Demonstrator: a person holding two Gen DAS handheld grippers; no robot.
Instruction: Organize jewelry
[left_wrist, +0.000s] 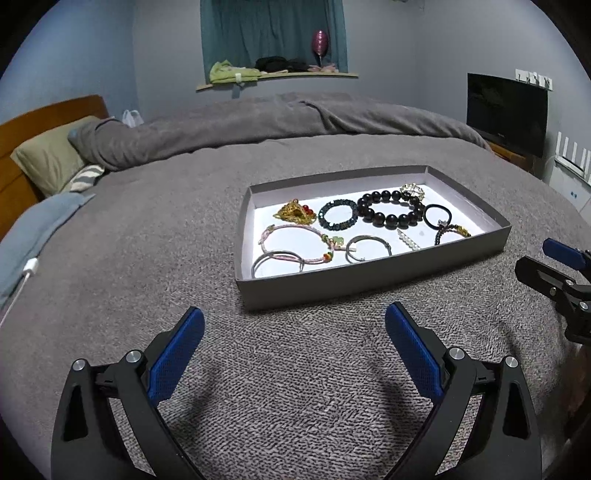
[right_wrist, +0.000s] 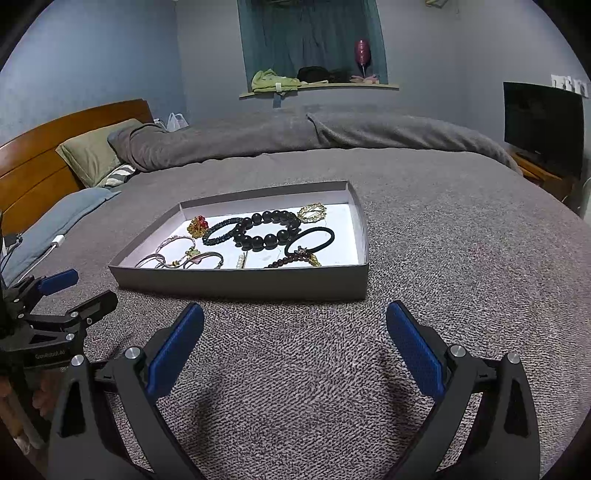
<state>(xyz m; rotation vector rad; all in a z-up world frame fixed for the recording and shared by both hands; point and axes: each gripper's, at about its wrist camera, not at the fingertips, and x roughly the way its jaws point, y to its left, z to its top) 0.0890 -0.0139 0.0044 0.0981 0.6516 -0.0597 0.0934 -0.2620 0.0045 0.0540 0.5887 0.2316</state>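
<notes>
Grey bedcover (left_wrist: 147, 258) carries the jewelry tray (left_wrist: 332, 280) just ahead of both wide-spread, empty tools: left (left_wrist: 294, 317), right (right_wrist: 294, 317).

A home bedroom: a wide bed (left_wrist: 295, 369) under a grey blanket, a wooden headboard (left_wrist: 48, 114) and pillow (left_wrist: 48, 158) far left, a curtained window alcove (left_wrist: 273, 33) on the far wall, a television (left_wrist: 506, 110) far right.
</notes>
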